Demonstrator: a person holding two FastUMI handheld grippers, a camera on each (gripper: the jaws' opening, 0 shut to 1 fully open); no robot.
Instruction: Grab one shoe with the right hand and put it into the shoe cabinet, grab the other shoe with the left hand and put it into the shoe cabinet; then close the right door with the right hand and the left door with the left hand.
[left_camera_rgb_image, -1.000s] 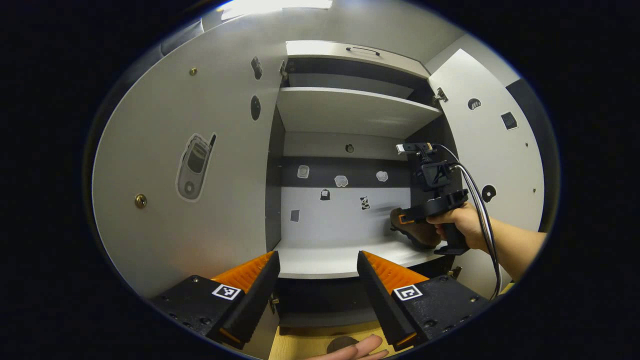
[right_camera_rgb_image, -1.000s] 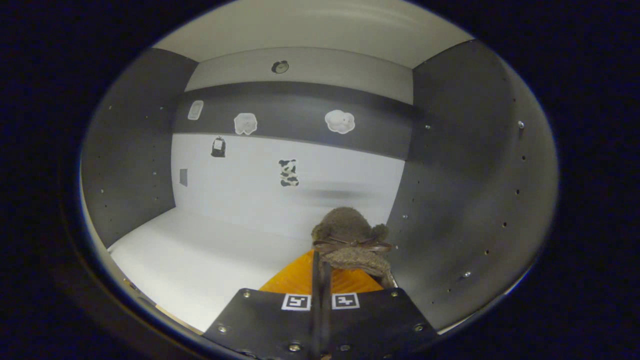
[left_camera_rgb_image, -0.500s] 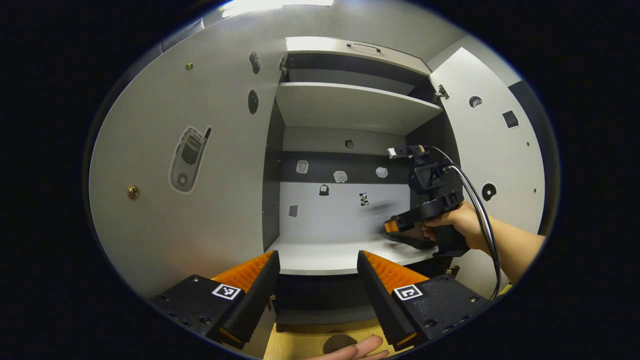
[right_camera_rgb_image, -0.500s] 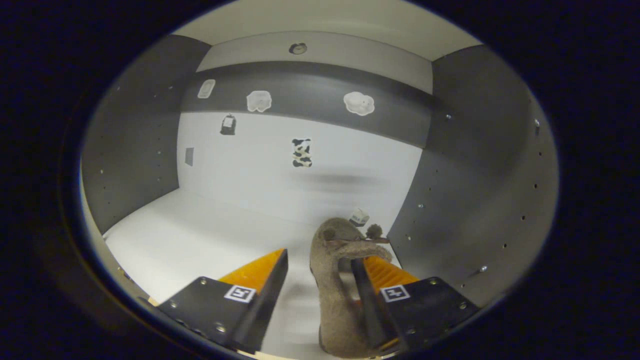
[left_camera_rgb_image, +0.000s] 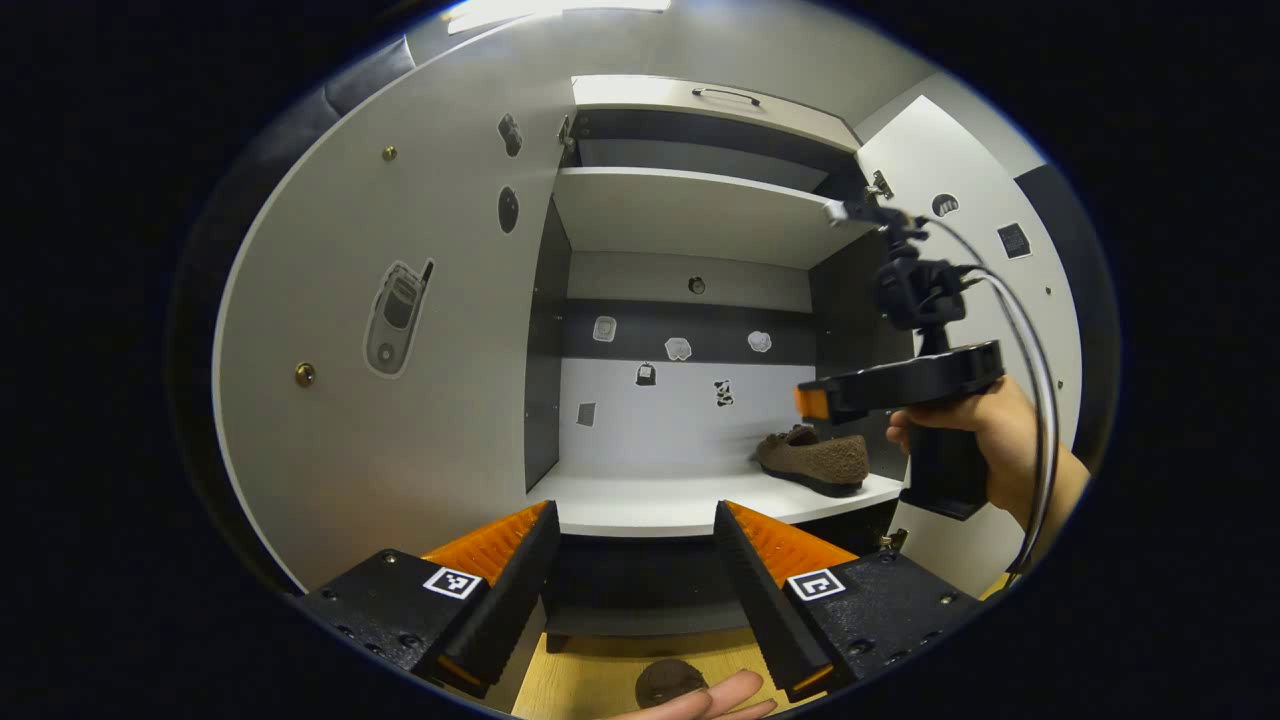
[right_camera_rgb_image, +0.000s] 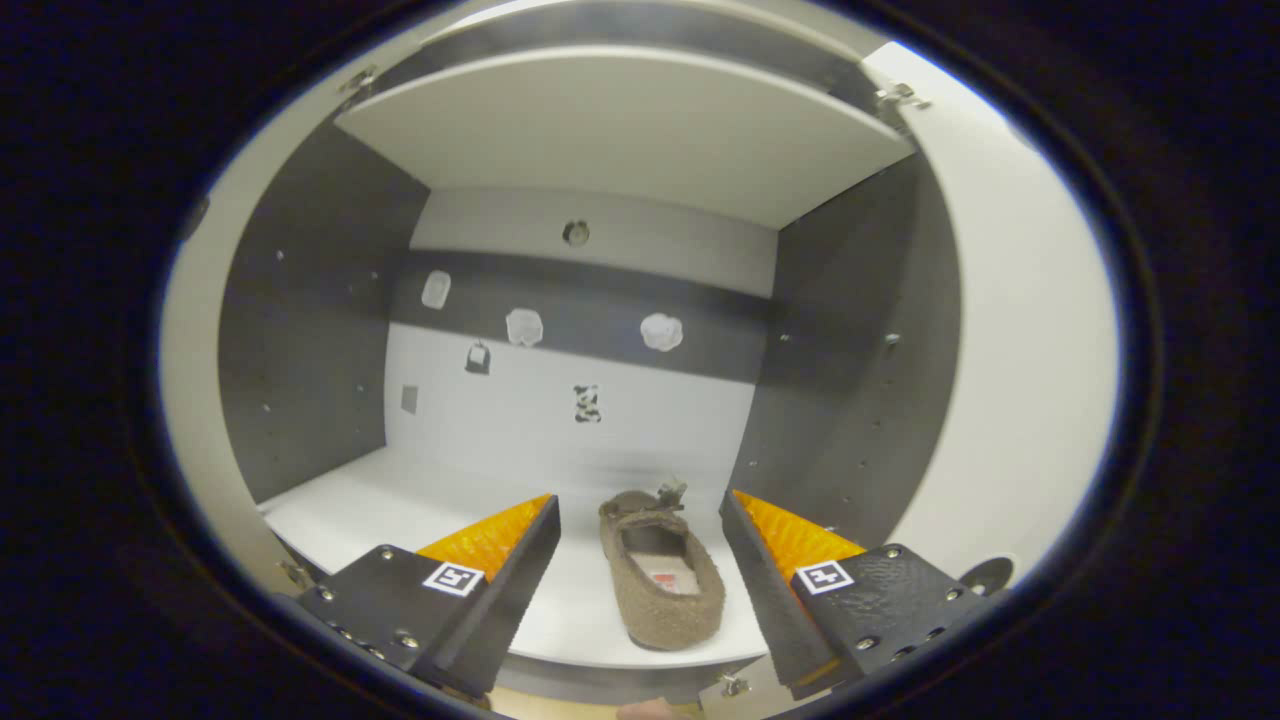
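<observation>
A brown fuzzy shoe (right_camera_rgb_image: 658, 570) lies on the white shelf (right_camera_rgb_image: 440, 510) of the shoe cabinet, at its right side, toe pointing inward; it also lies there in the left gripper view (left_camera_rgb_image: 815, 458). My right gripper (right_camera_rgb_image: 640, 510) is open, drawn back above the shoe and touching nothing; from the left gripper view the right gripper (left_camera_rgb_image: 812, 402) hovers above the shoe, held by a hand (left_camera_rgb_image: 975, 435). My left gripper (left_camera_rgb_image: 637, 515) stands open in front of the cabinet, holding nothing. Part of a second brown shoe (left_camera_rgb_image: 668, 682) rests on the wooden floor below.
Both cabinet doors are swung open: the left door (left_camera_rgb_image: 400, 330) with stickers and a knob, the right door (left_camera_rgb_image: 975, 250). An upper shelf (left_camera_rgb_image: 700, 210) spans the cabinet. A fingertip (left_camera_rgb_image: 715, 697) pokes in at the bottom edge. A cable (left_camera_rgb_image: 1030, 330) trails from the right gripper.
The right gripper opened, released the shoe on the shelf, then pulled back and up out of the cabinet. The left gripper stayed nearly still.
</observation>
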